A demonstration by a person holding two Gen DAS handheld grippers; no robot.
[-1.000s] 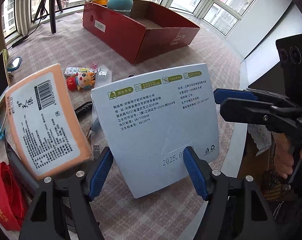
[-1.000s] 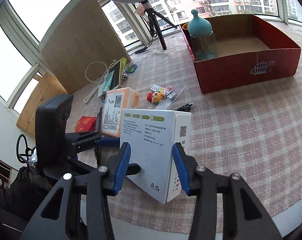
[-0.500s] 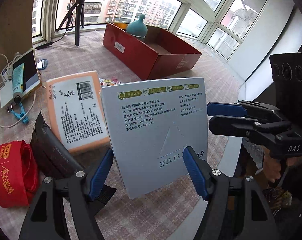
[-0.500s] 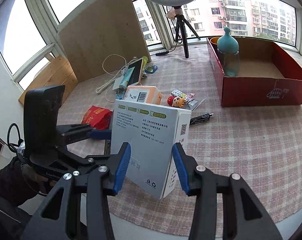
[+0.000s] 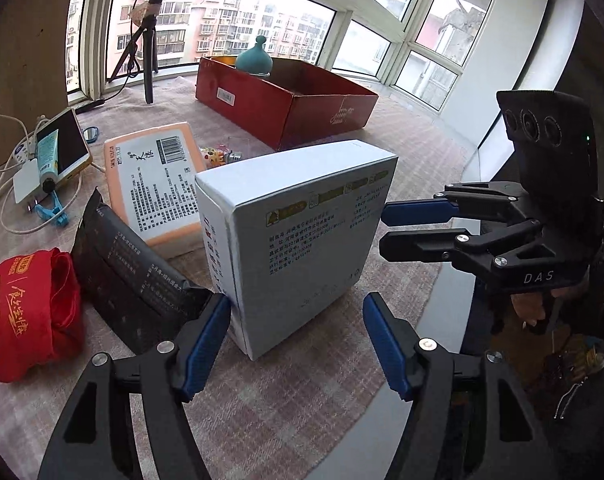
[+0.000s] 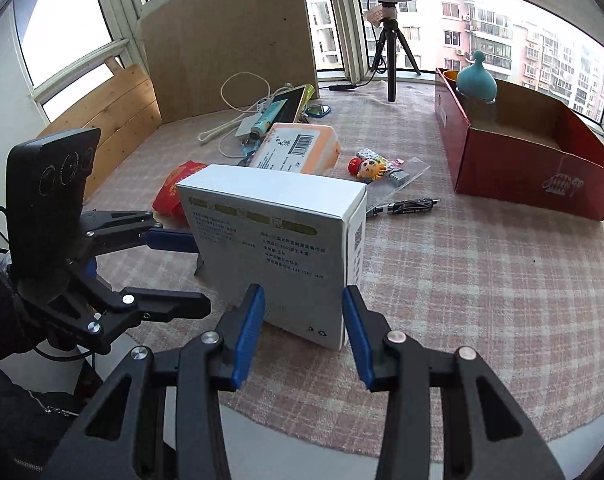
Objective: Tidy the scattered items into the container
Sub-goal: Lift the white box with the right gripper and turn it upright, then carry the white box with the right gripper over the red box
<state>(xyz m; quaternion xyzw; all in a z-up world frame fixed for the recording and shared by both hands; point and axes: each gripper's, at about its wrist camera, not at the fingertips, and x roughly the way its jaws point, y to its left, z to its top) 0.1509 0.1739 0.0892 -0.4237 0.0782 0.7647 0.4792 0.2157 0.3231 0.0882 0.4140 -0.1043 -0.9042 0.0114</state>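
A white printed box [image 5: 302, 240] [image 6: 269, 248] stands upright near the table's front edge, its bottom corner down at the checked cloth; I cannot tell whether it rests there. My left gripper [image 5: 295, 304] straddles its near left corner. The jaws are closing: one pad is by the narrow side, the other stays clear of the printed face. My right gripper [image 6: 304, 292] has its pads against the box's lower right corner, squeezing in slightly. The red cardboard container [image 5: 322, 120] [image 6: 522, 176] sits far back with a teal bottle [image 6: 476, 80] inside.
On the cloth lie an orange pack [image 5: 153, 184], a black packet [image 5: 121, 276], a red pouch [image 5: 25, 308], a toy figure [image 6: 368, 168] and a pen [image 6: 410, 206]. A phone with a tube [image 5: 61, 148] and a tripod [image 6: 392, 60] are behind. The table edge [image 5: 434, 340] is close.
The box, held up and face-on to my left gripper before, has turned to show its narrow side and come down to the cloth. Both views have swung; the right one has rolled.
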